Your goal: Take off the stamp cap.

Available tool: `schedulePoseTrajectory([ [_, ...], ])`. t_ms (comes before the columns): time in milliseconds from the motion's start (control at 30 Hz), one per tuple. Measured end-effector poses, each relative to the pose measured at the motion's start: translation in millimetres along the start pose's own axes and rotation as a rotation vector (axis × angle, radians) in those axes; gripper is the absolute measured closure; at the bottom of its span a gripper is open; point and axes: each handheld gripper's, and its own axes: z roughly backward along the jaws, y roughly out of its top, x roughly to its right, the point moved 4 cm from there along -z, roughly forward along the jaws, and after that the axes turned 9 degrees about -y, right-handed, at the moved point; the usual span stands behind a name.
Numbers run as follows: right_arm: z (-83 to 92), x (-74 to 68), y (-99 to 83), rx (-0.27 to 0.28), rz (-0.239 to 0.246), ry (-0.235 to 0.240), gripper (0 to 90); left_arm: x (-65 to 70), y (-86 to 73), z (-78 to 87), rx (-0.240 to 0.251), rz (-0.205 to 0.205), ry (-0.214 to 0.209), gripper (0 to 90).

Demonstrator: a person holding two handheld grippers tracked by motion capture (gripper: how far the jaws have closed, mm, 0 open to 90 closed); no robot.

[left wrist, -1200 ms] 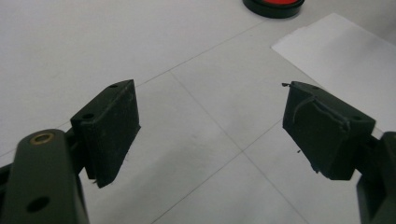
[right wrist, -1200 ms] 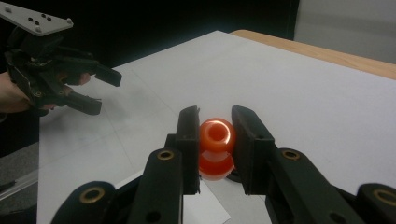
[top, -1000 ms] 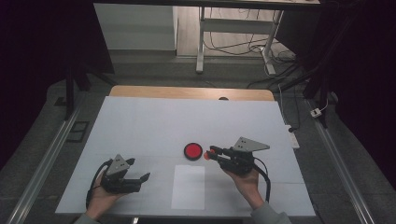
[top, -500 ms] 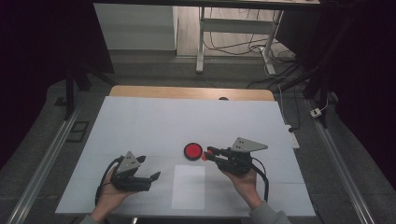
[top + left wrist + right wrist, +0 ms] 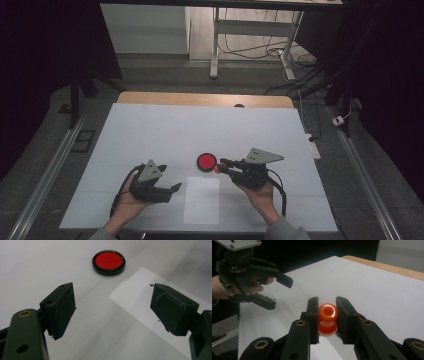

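Orange and glossy, the small bead-like knob (image 5: 327,312) sits clamped between the jaws of the right gripper (image 5: 223,166), its hole facing the camera, apparently resting just above the white table cover (image 5: 150,130). Beside it, touching or nearly so, lies the red disc with a black rim (image 5: 206,161), on the far-left side of those jaws. The left gripper (image 5: 175,188) hangs spread and empty, pointing toward the disc across the white sheet (image 5: 201,200), well short of it.
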Motion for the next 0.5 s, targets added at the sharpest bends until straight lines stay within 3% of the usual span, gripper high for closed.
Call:
schedulePoseTrajectory([
  [500, -3.7, -0.6, 1.4, 0.000, 0.003, 0.008, 72.3, 14.6, 30.2, -26.2, -0.012, -0.061, -0.057, 21.2],
])
